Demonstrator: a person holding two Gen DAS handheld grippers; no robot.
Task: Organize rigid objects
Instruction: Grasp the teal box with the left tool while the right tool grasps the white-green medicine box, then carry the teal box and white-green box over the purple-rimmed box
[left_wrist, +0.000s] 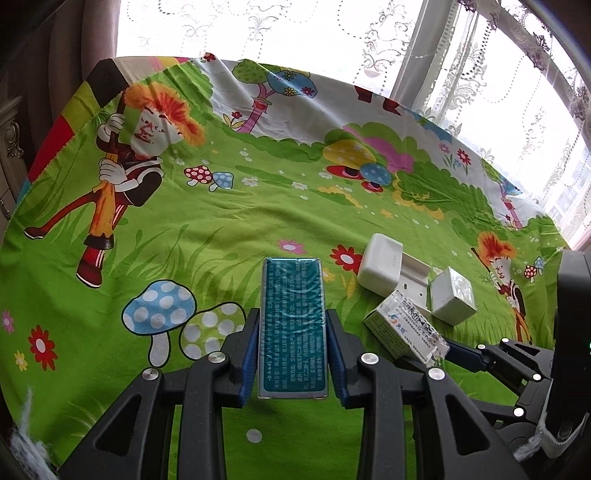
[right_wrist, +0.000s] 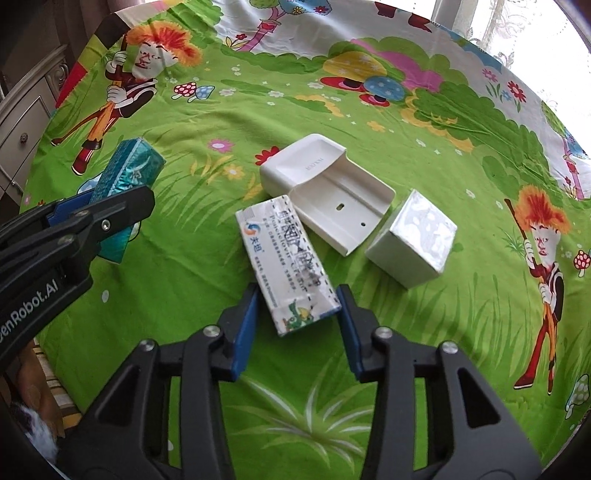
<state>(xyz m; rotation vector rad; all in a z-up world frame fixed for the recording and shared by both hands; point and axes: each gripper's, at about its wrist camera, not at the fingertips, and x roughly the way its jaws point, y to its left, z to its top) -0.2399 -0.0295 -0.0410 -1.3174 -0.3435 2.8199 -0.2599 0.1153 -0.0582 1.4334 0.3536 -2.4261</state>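
Teal box (left_wrist: 293, 325) (upright) between left hand-held gripper (left_wrist: 291, 354) pads

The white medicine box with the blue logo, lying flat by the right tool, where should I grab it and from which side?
Grip the white medicine box across its two long side faces at the near end, coming down from above and from the camera's side. It lies flat with that narrow end pointing at the right tool, whose pads already flank it, and its far end abuts the white plastic holder.
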